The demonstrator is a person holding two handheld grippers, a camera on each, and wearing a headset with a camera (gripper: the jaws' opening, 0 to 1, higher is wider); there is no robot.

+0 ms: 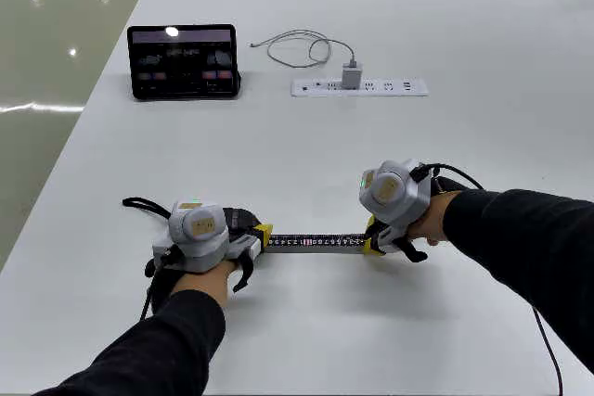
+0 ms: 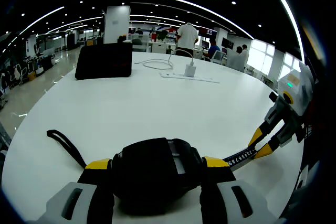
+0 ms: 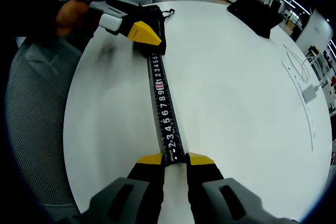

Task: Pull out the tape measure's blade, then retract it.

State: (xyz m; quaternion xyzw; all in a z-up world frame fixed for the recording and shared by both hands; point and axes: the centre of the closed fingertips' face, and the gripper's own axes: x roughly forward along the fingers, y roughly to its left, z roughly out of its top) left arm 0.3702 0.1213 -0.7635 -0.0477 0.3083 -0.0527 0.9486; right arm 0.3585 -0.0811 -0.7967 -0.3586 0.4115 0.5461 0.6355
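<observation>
Tape measure (image 2: 155, 181) sits near the table's (image 1: 390, 16) front edge, clamped in the left gripper (image 2: 157, 162); its blade (image 3: 163, 103) runs along the surface to the right gripper (image 3: 175, 158), closed on its tip.

From the headset, high over the near edge of the white tabletop (image 1: 464, 34), the head view looks forward and down past the left gripper (image 1: 247, 235) and right gripper (image 1: 370, 236) to a tablet (image 1: 183, 61) and power strip (image 1: 360, 87) on the far side. The left gripper view sits low and close behind the tape measure case (image 2: 156, 174) in its jaws, facing that same tablet and strip, while the right gripper view looks close along the drawn-out blade (image 3: 164, 108) toward the left gripper, a stretch all three views share
</observation>
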